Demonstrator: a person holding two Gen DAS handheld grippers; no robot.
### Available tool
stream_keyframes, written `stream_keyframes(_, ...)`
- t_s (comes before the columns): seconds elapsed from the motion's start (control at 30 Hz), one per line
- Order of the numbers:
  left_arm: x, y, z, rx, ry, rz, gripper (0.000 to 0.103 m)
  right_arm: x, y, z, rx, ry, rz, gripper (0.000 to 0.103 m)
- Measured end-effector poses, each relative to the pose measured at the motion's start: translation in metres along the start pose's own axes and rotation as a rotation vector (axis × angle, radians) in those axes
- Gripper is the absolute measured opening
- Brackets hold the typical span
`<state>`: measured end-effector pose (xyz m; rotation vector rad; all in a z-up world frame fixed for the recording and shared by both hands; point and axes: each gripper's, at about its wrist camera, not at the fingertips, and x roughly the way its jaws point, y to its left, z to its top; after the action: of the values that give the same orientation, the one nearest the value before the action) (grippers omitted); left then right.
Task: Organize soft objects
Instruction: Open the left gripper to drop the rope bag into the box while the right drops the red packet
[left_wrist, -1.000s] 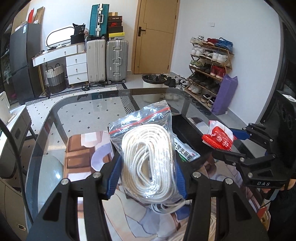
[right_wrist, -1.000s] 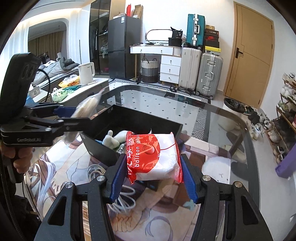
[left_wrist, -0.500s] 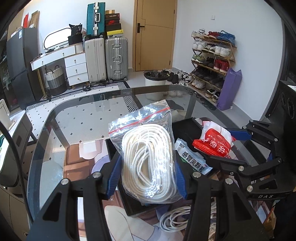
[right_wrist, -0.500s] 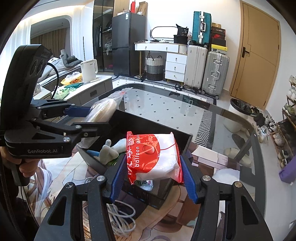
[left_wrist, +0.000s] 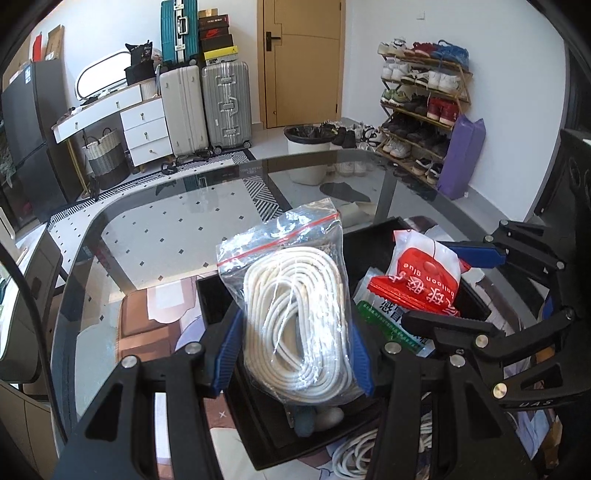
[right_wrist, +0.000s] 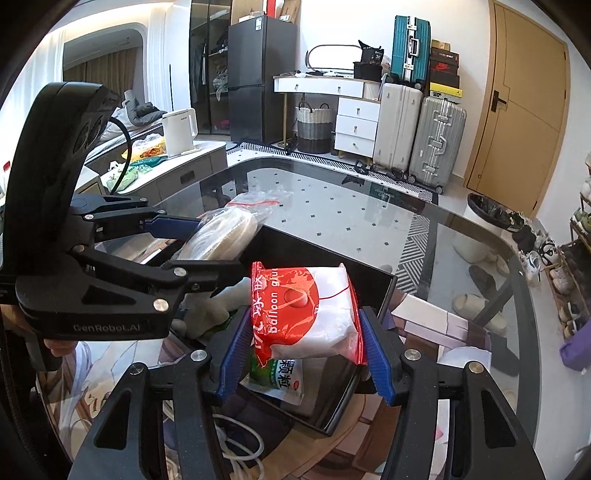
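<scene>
both bags (left_wrist: 295, 317) now over black bin (right_wrist: 373, 284)

The black bin's (left_wrist: 376, 230) floor is mostly hidden beneath the bag of white rope (left_wrist: 299, 314) and the red-and-white packet (right_wrist: 306, 314). A green-printed packet (right_wrist: 277, 376) shows only a corner. Loose white cord (right_wrist: 240, 448) runs behind the right gripper (right_wrist: 301, 360), and the hand (right_wrist: 59, 345) holding the left gripper (left_wrist: 295, 362) is largely concealed.

You're working over a dark glass tabletop (left_wrist: 155, 236) with a rounded edge. A printed mat (left_wrist: 147, 321) with a cartoon picture lies on the near part. A black tray (right_wrist: 332, 258) sits on the mat, and a loose white cord (right_wrist: 240, 454) lies beside it.
</scene>
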<state>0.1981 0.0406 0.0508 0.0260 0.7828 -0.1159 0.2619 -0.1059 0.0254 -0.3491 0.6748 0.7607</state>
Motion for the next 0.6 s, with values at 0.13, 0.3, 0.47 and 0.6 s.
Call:
stream_keyframes(0.13, 0.002, -0.004, -0.002, 0.018, 0.010, -0.005, 0.055, -0.003, 0.000, 0.001, -0.006, -0.027, -0.015, 0.066)
stream_keyframes(0.3, -0.007, -0.007, -0.004, 0.023, -0.004, -0.010, 0.070, -0.011, -0.004, -0.002, 0.020, -0.035, -0.017, 0.073)
stream_keyframes(0.47, -0.024, -0.003, -0.007, -0.015, -0.048, -0.027, 0.094, -0.028, -0.009, -0.012, 0.056, -0.051, -0.032, 0.090)
stream_keyframes(0.6, -0.043, 0.001, -0.016, -0.045, -0.106, -0.020, 0.103, -0.044, -0.009, -0.025, 0.081, -0.069, -0.042, 0.100)
